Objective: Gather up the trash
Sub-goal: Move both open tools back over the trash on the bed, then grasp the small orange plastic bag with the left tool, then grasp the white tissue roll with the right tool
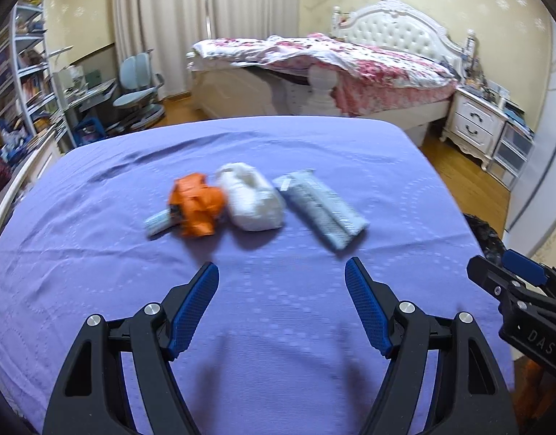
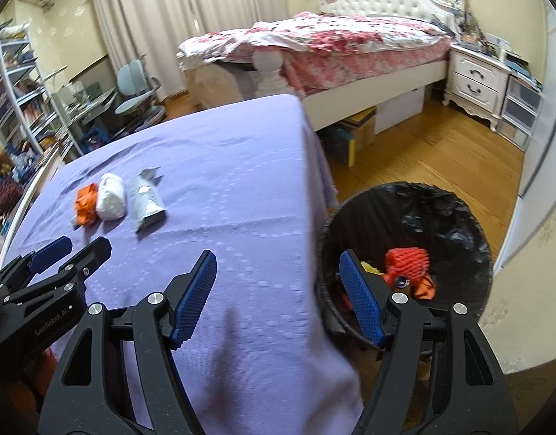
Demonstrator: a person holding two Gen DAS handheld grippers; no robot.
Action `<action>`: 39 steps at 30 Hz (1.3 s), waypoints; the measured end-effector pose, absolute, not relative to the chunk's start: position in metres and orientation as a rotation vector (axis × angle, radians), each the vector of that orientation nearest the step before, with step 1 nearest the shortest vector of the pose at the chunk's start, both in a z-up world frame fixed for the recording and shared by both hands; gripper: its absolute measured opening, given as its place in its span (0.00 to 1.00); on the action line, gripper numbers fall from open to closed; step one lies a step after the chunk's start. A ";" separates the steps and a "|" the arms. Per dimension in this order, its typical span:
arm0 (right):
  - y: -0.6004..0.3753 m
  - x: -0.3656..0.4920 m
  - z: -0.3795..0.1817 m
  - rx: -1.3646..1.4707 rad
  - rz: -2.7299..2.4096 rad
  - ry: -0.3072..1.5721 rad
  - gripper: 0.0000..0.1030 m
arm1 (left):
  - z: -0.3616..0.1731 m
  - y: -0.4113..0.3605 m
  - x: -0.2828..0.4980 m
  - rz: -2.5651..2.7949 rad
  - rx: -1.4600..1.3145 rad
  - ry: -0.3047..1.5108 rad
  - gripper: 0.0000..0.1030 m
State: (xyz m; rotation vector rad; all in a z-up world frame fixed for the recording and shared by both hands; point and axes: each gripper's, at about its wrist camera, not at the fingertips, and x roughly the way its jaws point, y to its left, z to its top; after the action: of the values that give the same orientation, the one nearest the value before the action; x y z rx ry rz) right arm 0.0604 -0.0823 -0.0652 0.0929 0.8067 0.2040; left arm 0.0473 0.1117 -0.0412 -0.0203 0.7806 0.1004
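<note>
Both your left gripper [image 1: 281, 272] and right gripper [image 2: 278, 261] are released; rushing could knock the grey wrapper [image 1: 319, 212] off the surface's [image 1: 96, 253] right edge

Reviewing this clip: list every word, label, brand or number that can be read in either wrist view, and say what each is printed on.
"DAS": white letters on the black body of the right gripper, cut off at the frame edge.
"GenRobot.AI", as best it reads: small white print on the body of the left gripper.
Silver-grey wrapper on the purple cloth: print too blurred to read.
Books on the shelves: too small to read.
</note>
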 end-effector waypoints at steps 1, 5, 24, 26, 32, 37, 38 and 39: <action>-0.073 0.061 -0.065 0.079 0.217 0.807 0.67 | -0.041 0.119 0.047 0.116 -0.029 0.779 0.70; -0.040 0.066 -0.064 0.039 0.262 0.809 0.67 | -0.042 0.141 0.051 0.158 -0.055 0.775 0.70; 0.020 0.088 -0.063 -0.010 0.305 0.817 0.67 | -0.056 0.176 0.082 0.118 -0.074 0.830 0.23; 0.025 0.090 -0.062 -0.018 0.310 0.814 0.67 | -0.055 0.178 0.079 0.108 -0.081 0.828 0.13; 0.038 0.093 -0.059 -0.031 0.336 0.808 0.67 | -0.050 0.188 0.068 0.113 -0.097 0.813 0.13; 0.052 0.094 -0.057 -0.047 0.365 0.806 0.67 | -0.046 0.200 0.061 0.115 -0.108 0.801 0.13; 0.055 0.095 -0.056 -0.051 0.371 0.805 0.67 | -0.046 0.202 0.059 0.118 -0.112 0.801 0.13; 0.057 0.094 -0.056 -0.054 0.374 0.805 0.67 | -0.046 0.206 0.056 0.124 -0.117 0.802 0.13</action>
State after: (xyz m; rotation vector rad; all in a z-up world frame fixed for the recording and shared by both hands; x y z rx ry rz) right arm 0.0944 0.0565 -0.0564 -0.0537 0.8048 0.3739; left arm 0.0565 0.2060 -0.0458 -0.1173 0.8016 0.1243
